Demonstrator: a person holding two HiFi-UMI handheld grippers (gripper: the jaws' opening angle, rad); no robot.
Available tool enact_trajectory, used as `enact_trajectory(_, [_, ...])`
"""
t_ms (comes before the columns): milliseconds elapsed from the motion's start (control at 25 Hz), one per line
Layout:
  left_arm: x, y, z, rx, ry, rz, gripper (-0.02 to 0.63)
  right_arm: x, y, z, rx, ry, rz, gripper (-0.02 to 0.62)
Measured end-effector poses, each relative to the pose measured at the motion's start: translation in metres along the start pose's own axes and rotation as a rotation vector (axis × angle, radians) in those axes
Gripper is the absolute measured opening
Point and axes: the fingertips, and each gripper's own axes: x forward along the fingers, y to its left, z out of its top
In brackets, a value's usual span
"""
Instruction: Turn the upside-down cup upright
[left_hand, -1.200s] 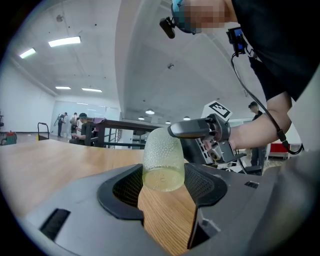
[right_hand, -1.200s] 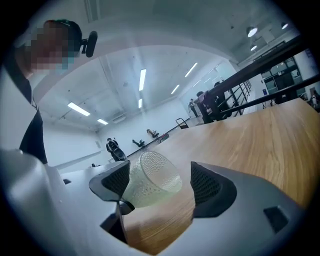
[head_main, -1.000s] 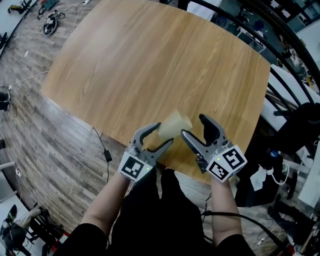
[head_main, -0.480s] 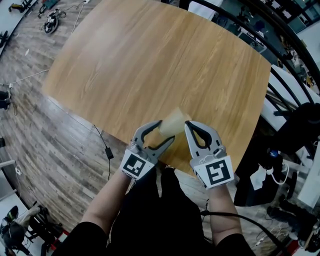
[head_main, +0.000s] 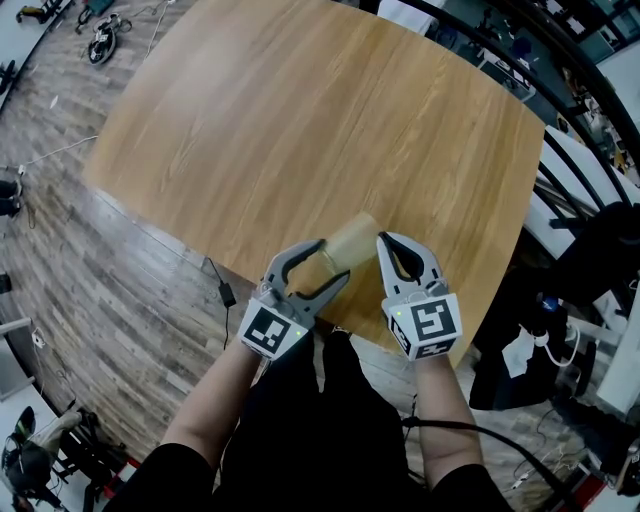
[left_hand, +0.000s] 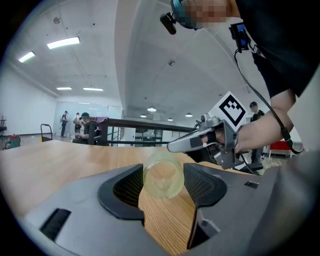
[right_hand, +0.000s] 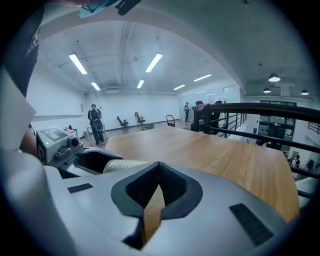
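A translucent yellowish cup (head_main: 350, 241) hangs tilted on its side just above the near edge of the wooden table (head_main: 300, 130). My left gripper (head_main: 334, 263) is shut on the cup (left_hand: 162, 179), and both pads press its sides. One round end of the cup faces the left gripper's camera. My right gripper (head_main: 384, 241) is shut and empty, with its tips close beside the cup's right side. In the left gripper view the right gripper (left_hand: 173, 146) reaches in from the right, just behind the cup. In the right gripper view the shut jaws (right_hand: 159, 167) meet, and the cup (right_hand: 122, 165) lies to their left.
The table's near edge runs under both grippers, and wood floor lies below with a black cable (head_main: 218, 288). A dark metal railing (head_main: 560, 150) curves along the table's right side. Bags and gear (head_main: 560, 330) stand on the floor at right. Distant people stand in the hall.
My right gripper went from open to shut, rolled its marker cube face-up, and moved in beside the cup. The left gripper and the cup stayed put.
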Motion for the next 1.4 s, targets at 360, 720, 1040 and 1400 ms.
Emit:
enact_trajectory(360, [0.008, -0.008, 0.008, 0.006, -0.005, -0.037, 0.252, 0.016, 0.000, -0.043, 0.085, 0.080, 0.017, 0.015])
enact_trajectory(720, [0.026, -0.024, -0.002, 0.013, 0.000, -0.069, 0.244, 0.023, 0.004, -0.066, 0.129, 0.115, 0.018, 0.015])
enact_trajectory(1040, [0.028, -0.030, -0.004, 0.051, -0.020, -0.079, 0.242, 0.023, 0.002, -0.078, 0.149, 0.131, 0.001, 0.015])
enact_trajectory(1400, [0.020, -0.036, -0.006, 0.046, -0.034, -0.064, 0.242, 0.015, 0.004, -0.082, 0.148, 0.125, -0.019, 0.014])
